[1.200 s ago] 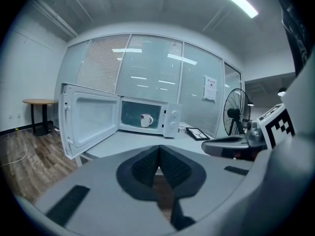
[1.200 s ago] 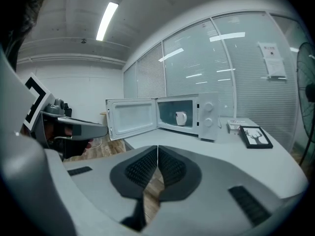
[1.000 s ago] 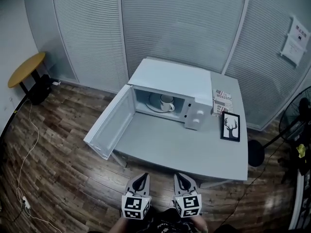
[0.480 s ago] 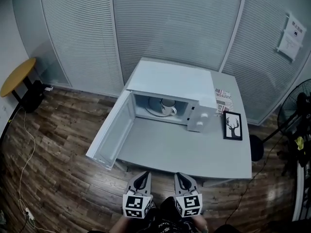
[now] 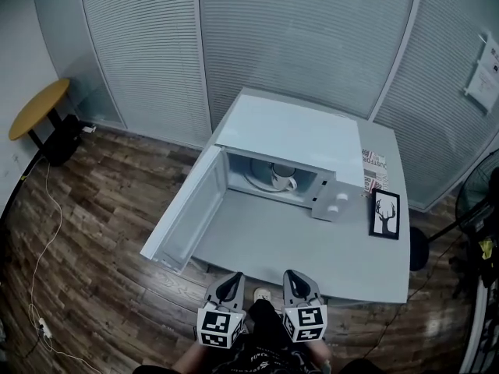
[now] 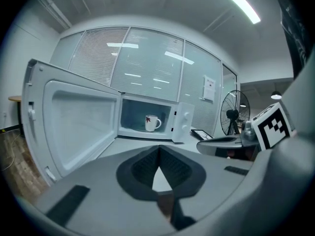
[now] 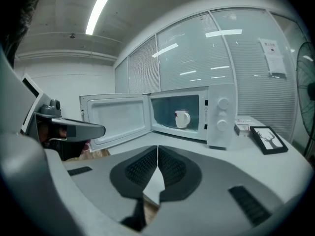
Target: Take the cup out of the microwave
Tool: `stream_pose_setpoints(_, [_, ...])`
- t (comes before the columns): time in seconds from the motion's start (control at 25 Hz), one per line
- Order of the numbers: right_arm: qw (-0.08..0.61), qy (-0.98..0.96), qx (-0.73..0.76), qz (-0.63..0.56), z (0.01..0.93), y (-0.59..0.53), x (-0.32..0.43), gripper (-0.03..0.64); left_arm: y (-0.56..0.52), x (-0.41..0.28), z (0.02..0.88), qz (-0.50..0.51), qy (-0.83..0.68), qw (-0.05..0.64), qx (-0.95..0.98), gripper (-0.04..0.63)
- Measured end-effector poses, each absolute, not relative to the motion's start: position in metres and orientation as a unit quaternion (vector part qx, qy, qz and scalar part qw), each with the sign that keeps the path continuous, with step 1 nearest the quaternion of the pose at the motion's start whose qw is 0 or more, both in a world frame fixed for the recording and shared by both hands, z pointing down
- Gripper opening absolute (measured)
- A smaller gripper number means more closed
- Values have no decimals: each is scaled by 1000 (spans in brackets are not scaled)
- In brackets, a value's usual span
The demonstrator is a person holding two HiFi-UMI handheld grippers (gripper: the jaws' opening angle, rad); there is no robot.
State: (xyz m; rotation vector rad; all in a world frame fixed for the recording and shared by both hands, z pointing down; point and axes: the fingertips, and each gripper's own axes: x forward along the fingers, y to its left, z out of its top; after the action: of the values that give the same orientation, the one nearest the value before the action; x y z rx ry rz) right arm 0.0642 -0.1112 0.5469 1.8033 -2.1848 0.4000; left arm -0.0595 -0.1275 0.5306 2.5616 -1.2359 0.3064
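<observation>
The cup (image 5: pixel 282 178), white with a small red mark on its side, stands upright on the glass turntable (image 5: pixel 259 179) inside the microwave (image 5: pixel 292 131), a little above the centre of the head view. Its handle is turned toward the control panel at the right, and nothing touches it. The door (image 5: pixel 185 215) is swung wide to the left of the cavity, so the opening faces the person and the way in is free. Judging from that, only the reach and the lift remain.

The microwave sits on a grey table (image 5: pixel 281 244). A printed box (image 5: pixel 375 168) and a framed deer picture (image 5: pixel 387 213) lie just right of it, clear of the path to the cup.

At the bottom centre, the left gripper (image 5: pixel 231 280) and right gripper (image 5: pixel 295 279) are held side by side, short of the table's near edge and well apart from the cup. Each has its jaws closed tip to tip with nothing between them. Whichever goes in would have to spread first to fit around the cup.
</observation>
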Motion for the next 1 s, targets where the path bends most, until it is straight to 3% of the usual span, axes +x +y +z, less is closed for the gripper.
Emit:
stream_pose_setpoints(0.52, [127,-770,612,129,531,-197,91,14,-192,-42,526,102,-452,151,873,7])
stream_pose_setpoints(0.64, [128,-773,607,134,531,-214,97,101,-204,-39,527,101,-458,152,870,7])
stream_pose_setpoints(1.0, [112,-777,607,127,523,-260,113,178,-228,-31,533,114,-462,156,866,6])
